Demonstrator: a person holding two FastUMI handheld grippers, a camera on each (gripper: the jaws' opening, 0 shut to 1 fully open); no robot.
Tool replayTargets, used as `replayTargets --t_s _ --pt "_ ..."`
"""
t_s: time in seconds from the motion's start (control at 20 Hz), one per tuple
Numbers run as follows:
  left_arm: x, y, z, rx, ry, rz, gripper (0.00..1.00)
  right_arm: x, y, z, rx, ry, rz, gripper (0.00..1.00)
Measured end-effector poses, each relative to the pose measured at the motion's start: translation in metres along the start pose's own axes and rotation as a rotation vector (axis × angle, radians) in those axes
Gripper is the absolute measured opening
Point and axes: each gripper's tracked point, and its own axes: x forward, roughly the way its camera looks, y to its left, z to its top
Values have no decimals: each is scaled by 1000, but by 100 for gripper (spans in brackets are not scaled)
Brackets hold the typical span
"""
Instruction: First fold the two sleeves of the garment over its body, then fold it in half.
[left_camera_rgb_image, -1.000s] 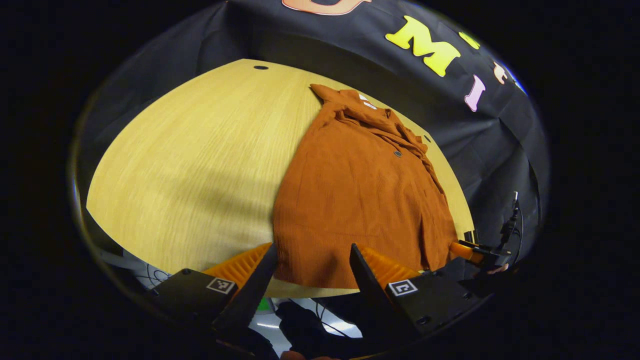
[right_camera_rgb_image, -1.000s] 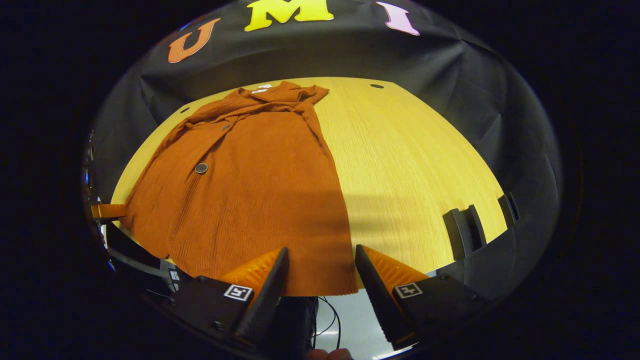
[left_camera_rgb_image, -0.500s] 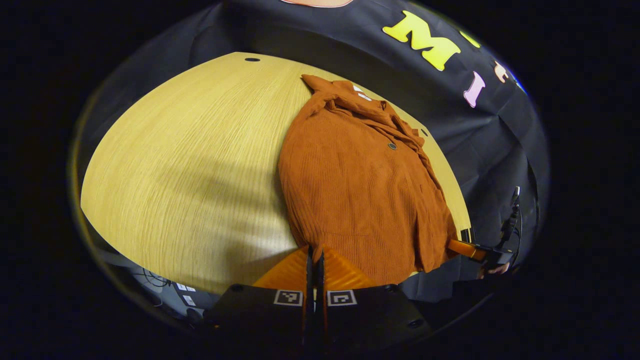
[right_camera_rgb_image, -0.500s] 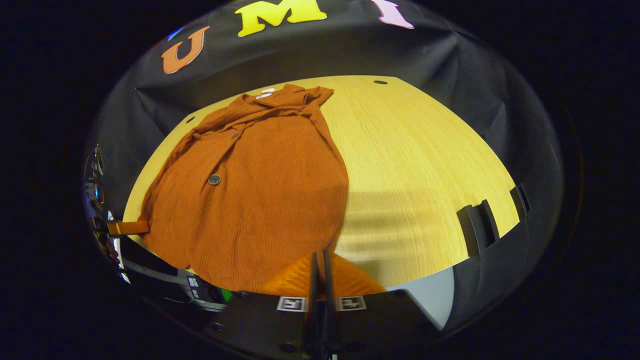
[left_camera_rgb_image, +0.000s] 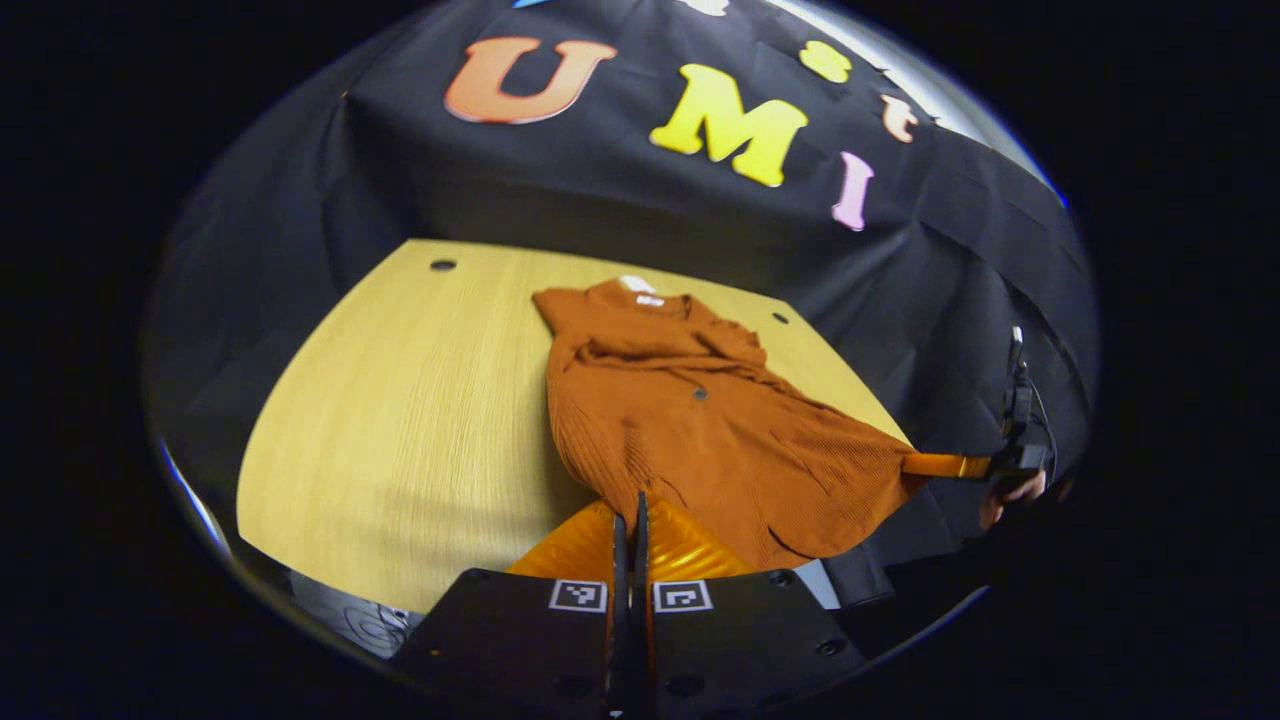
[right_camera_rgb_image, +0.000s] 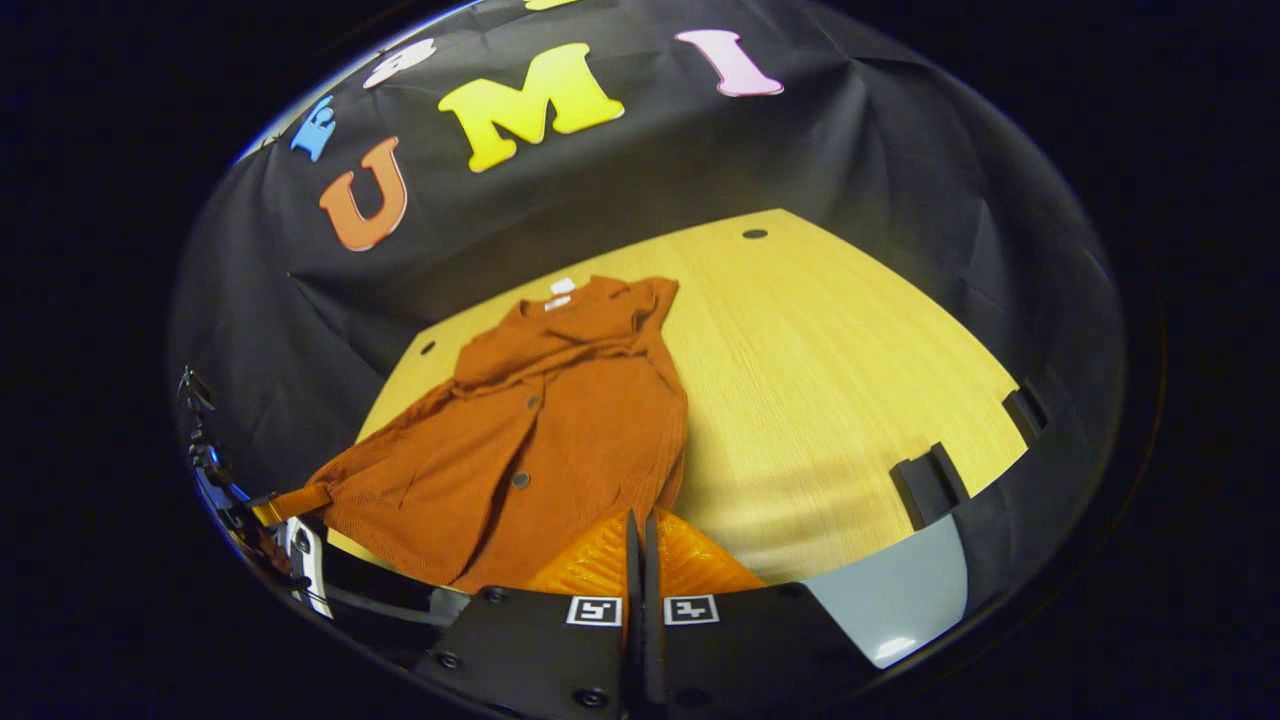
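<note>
— Black cloth (left_camera_rgb_image: 620, 210) backs the booth, and a pale wooden table (left_camera_rgb_image: 400, 420) stands in front of it. What lies on the wood?

— A rust-orange garment (left_camera_rgb_image: 690, 420), ribbed, with dark buttons down its front. Its collar end rests on the table toward the far wall; its near hem is raised off the wood and pulled toward the two grippers.

— Any label or writing on it?

— A small white tag (right_camera_rgb_image: 560, 290) sits inside the collar. It is too small to read. Square black-and-white markers sit on the gripper bodies; they carry patterns, not words.

— How does the left gripper (left_camera_rgb_image: 627, 520) stand?

— In the left gripper view its two fingers are pressed together with only a thin seam between them, and the hem's left corner runs down into that seam. So it is clamped on the fabric.

— And the right gripper (right_camera_rgb_image: 640, 535)?

— The same in the right gripper view: fingers closed tight, the hem's other corner caught between them. From the left gripper view it appears farther off at the right edge, stretching the cloth taut, with a hand (left_camera_rgb_image: 1005, 495) behind it.

— Sleeves?

— Folded in over the body near the collar, bunched in creases.

— Any containers?

— Dark slotted brackets (right_camera_rgb_image: 930, 485) stand at the table's right edge, their slots unfilled.
</note>
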Motion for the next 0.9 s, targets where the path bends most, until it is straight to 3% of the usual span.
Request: replayTargets --t_s 0.2,0.4,0.65,0.9 --pt "-12 -17 40 59 -82 -7 3 -26 20 56 16 -116 34 0" --pt "-9 -4 62 7 -119 15 3 -22 34 110 37 -187 83 0" --pt "31 33 119 -50 -141 62 3 31 38 182 56 -212 118 0" --pt "109 71 186 -102 -115 85 3 120 50 259 27 -183 145 0"
